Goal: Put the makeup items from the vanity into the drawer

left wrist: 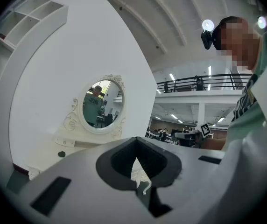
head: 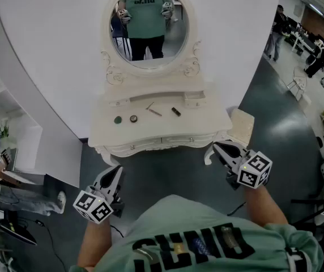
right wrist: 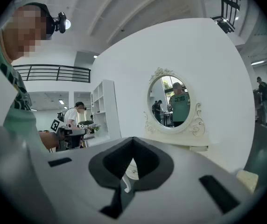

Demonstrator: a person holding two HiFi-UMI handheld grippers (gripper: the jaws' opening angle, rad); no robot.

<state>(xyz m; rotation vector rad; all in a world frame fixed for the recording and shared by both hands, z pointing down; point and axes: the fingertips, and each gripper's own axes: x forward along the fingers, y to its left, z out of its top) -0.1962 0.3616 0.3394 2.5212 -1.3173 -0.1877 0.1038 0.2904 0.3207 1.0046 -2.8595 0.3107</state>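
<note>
Both grippers are clenched on nothing. The left gripper point(head: 115, 172) hangs low, off the vanity's point(head: 207, 121) front left corner; in its own view its pads point(left wrist: 124, 160) meet with no item between them. The right gripper point(head: 219, 149) sits higher, close to the front right corner without touching it, and its own view likewise shows its pads point(right wrist: 145, 164) pressed together and empty. The makeup items all lie on the vanity top, well apart from either gripper: a green pot point(head: 118, 119) toward the left, a round compact point(head: 133, 118) just beside it, a thin stick point(head: 149, 105) and a second stick point(head: 155, 112) near the middle, and a dark tube point(head: 176, 111) to their right. The drawer point(head: 162, 143) along the front edge is closed. Only the head view shows this whole row and the drawer. The left gripper view catches the mirror point(left wrist: 100, 107), the green pot alone on the top's left end, and a railing point(left wrist: 194, 83) high up on the right. The right gripper view shows the mirror from the other side, a white shelf unit point(right wrist: 106, 108) left of it, and a person point(right wrist: 73, 118) in a white shirt beyond.
</note>
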